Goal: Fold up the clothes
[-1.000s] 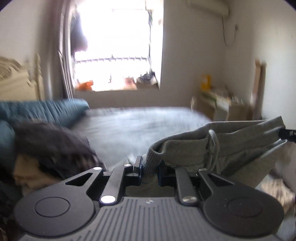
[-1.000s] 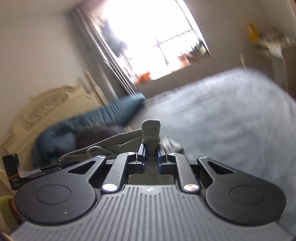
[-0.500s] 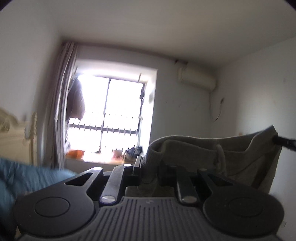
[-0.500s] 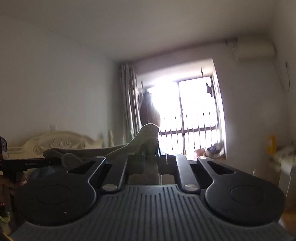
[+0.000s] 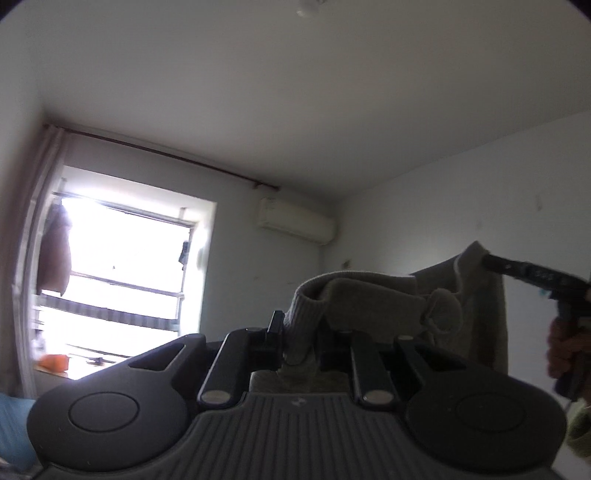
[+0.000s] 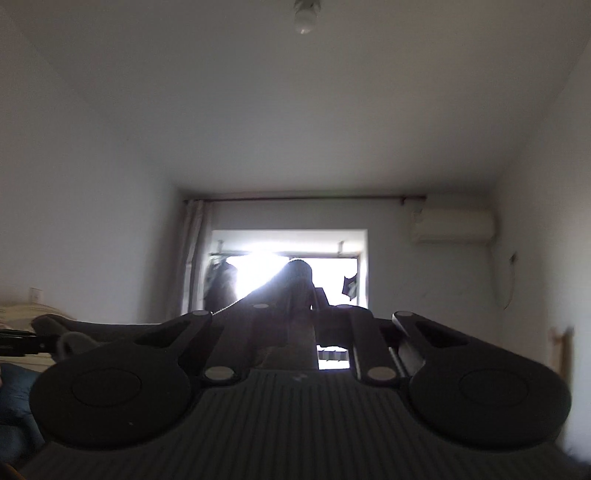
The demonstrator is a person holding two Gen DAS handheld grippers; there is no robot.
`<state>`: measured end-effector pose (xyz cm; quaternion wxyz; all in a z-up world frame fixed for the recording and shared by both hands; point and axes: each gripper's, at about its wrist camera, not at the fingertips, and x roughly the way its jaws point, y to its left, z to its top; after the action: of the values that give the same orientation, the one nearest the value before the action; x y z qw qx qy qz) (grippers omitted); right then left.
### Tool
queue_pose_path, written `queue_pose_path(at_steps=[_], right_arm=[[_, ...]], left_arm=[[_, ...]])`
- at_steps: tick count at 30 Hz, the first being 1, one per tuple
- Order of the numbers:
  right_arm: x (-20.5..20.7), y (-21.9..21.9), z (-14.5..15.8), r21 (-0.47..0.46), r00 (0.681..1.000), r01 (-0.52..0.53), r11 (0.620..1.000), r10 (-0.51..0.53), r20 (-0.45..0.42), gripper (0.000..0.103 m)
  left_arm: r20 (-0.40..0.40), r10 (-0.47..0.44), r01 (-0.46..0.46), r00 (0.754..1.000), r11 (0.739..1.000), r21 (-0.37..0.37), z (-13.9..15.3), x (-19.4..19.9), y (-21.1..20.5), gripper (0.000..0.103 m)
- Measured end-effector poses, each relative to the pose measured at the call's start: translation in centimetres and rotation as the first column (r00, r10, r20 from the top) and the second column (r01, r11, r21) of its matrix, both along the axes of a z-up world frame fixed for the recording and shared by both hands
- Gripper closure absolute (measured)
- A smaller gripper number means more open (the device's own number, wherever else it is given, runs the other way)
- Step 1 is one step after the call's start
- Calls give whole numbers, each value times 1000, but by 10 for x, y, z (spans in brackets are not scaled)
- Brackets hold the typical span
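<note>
A grey knit garment [image 5: 369,299] hangs stretched in the air between my two grippers. In the left wrist view my left gripper [image 5: 300,328] is shut on its ribbed waistband. The cloth runs right to my right gripper [image 5: 489,263], which pinches the far corner; a hand [image 5: 565,350] holds that tool. In the right wrist view my right gripper [image 6: 297,301] is shut on a dark fold of the garment [image 6: 110,326], silhouetted against the window. The cloth leads left to my left gripper [image 6: 44,342] at the frame edge. The lower part of the garment is hidden.
Both views point up at the ceiling and far wall. A bright window [image 5: 122,280] with a curtain [image 6: 194,258], an air conditioner [image 5: 295,223] and a ceiling lamp [image 6: 304,16] show. Blue bedding [image 5: 13,428] and a cream headboard [image 6: 22,314] sit low at the left.
Both grippers have risen high with the garment still pinched. The views have swung from the bed up to the window, wall and ceiling, and the right view has rolled level.
</note>
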<state>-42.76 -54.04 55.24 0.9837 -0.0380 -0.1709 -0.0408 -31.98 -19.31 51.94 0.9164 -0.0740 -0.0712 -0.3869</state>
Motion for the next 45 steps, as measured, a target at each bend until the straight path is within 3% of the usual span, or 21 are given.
queue_pose_path(at_steps=[7, 13, 19, 21, 24, 27, 29, 33, 36, 38, 41, 45], right_arm=[[-10, -43, 36, -52, 993, 112, 992, -110, 33, 93], [21, -69, 20, -47, 998, 61, 997, -60, 20, 93], [92, -67, -58, 3, 990, -133, 991, 133, -38, 93], [118, -55, -97, 32, 974, -218, 975, 219, -57, 93], [160, -37, -157, 83, 936, -335, 938, 342, -87, 93], [203, -9, -224, 158, 881, -435, 887, 455, -130, 93], [228, 20, -261, 207, 840, -477, 854, 512, -179, 93], [285, 97, -327, 294, 737, -534, 793, 607, -298, 93], [318, 161, -382, 291, 672, -548, 784, 620, -406, 93], [329, 202, -398, 285, 632, -550, 785, 614, -472, 93], [366, 267, -456, 266, 572, -552, 790, 591, -568, 93], [390, 388, -504, 226, 472, -590, 775, 558, -683, 93]], left_arm=[[-20, -113, 113, 993, 993, -18, 11, -3, -56, 86], [-120, -128, 126, 985, 992, -24, -22, 24, -73, 86], [-249, 8, -17, 969, 999, -34, -97, 60, -49, 86], [-297, 82, -91, 951, 996, -16, -131, 65, -36, 86], [-363, 225, -225, 904, 973, 42, -185, 66, -11, 86], [-416, 354, -339, 837, 934, 113, -237, 67, 19, 86], [-477, 401, -392, 782, 912, 123, -272, 71, 43, 86], [-595, 484, -510, 642, 849, 139, -341, 81, 110, 86], [-660, 528, -572, 534, 801, 177, -393, 100, 177, 86], [-711, 523, -589, 470, 786, 189, -425, 87, 235, 86], [-770, 521, -607, 369, 762, 225, -487, 79, 308, 86], [-836, 498, -639, 231, 726, 256, -557, 76, 387, 86]])
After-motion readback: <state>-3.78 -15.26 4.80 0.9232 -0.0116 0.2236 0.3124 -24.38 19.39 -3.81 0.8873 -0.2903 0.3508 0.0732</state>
